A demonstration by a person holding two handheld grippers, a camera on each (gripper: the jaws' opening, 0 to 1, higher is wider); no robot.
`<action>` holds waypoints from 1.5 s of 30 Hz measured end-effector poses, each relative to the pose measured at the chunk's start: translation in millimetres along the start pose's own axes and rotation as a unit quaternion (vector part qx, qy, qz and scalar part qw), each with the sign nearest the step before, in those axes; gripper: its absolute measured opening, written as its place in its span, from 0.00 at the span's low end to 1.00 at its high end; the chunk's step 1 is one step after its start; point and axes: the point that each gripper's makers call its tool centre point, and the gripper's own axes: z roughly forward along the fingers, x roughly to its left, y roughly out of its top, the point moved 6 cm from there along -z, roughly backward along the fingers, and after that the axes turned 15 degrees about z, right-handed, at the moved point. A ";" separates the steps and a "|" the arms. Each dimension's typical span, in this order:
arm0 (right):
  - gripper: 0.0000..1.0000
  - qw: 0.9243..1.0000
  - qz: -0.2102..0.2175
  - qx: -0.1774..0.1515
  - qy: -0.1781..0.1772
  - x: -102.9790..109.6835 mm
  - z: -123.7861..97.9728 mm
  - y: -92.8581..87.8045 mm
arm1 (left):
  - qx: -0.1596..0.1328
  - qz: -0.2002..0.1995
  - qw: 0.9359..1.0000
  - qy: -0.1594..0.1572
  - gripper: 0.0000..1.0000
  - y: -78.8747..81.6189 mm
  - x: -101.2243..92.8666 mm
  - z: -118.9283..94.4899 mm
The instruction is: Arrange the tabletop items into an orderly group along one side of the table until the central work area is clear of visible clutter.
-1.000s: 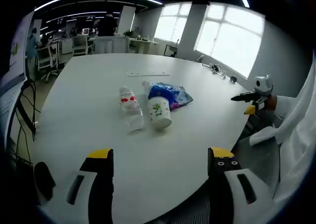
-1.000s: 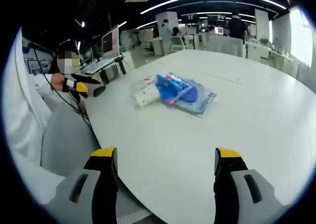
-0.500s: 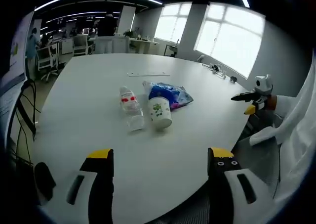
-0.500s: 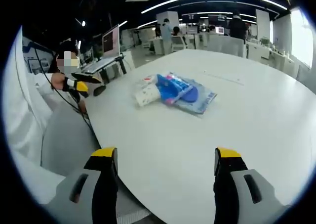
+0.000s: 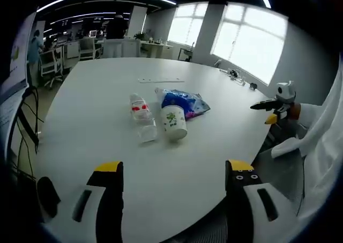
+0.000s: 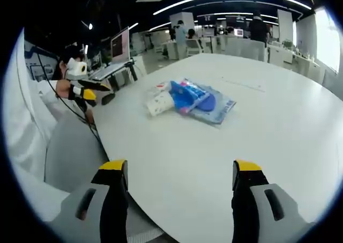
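Note:
On the white table lie a clear plastic bottle with a red label, a white paper cup on its side with a green print, and a blue snack bag behind them. In the right gripper view the blue bag and the cup lie mid-table. My left gripper hangs open over the near table edge with nothing between its jaws. My right gripper is open too, empty, above its own table edge. The other gripper pokes in at the right; likewise the other gripper at the left.
A thin white strip lies further back on the table. Small items sit at the far right edge. Office desks, chairs and people stand beyond. A laptop is off the table's left. A person's white sleeve is at right.

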 end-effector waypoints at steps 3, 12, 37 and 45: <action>0.79 1.000 0.001 -0.001 0.000 -0.2 0.5 0.6 | 0.000 0.001 1.000 0.000 0.79 0.3 0.3 0.3; 0.79 1.000 0.000 -0.001 0.002 -0.7 3.7 2.6 | -0.001 0.001 1.000 -0.001 0.80 1.3 3.6 1.3; 0.77 1.000 -0.004 -0.018 0.005 0.8 18.8 22.1 | -0.006 0.018 1.000 -0.003 0.80 16.5 15.5 11.1; 0.76 1.000 -0.007 -0.026 0.013 5.0 31.2 33.7 | -0.011 0.025 1.000 -0.006 0.80 25.4 19.6 17.9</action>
